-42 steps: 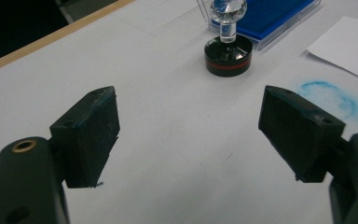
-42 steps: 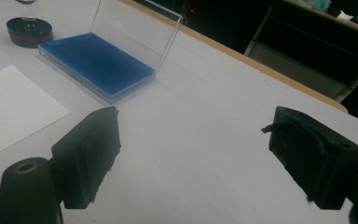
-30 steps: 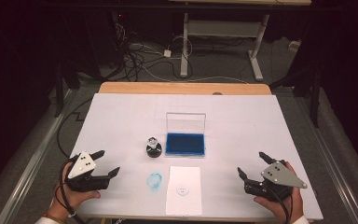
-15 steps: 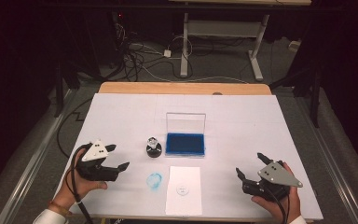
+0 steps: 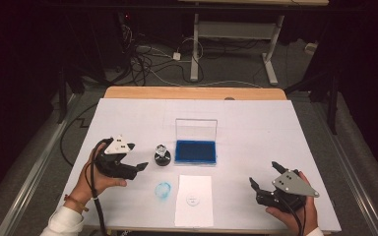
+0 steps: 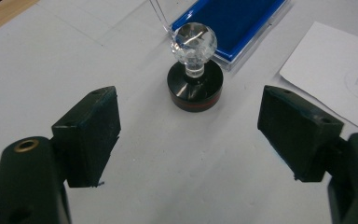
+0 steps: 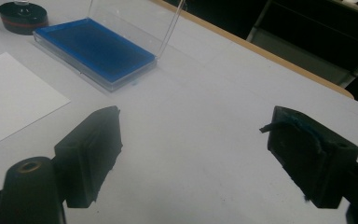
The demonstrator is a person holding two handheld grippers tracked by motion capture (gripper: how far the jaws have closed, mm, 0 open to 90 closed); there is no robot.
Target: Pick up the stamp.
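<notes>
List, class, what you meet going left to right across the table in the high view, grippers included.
left gripper → stamp → ink pad → right gripper

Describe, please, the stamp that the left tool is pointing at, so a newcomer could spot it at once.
Start at the open blue ink pad in the middle of the white table. Just to its left stands the stamp, apart from the open left tool. It alone has a round black base with a red band and a clear faceted knob.
</notes>
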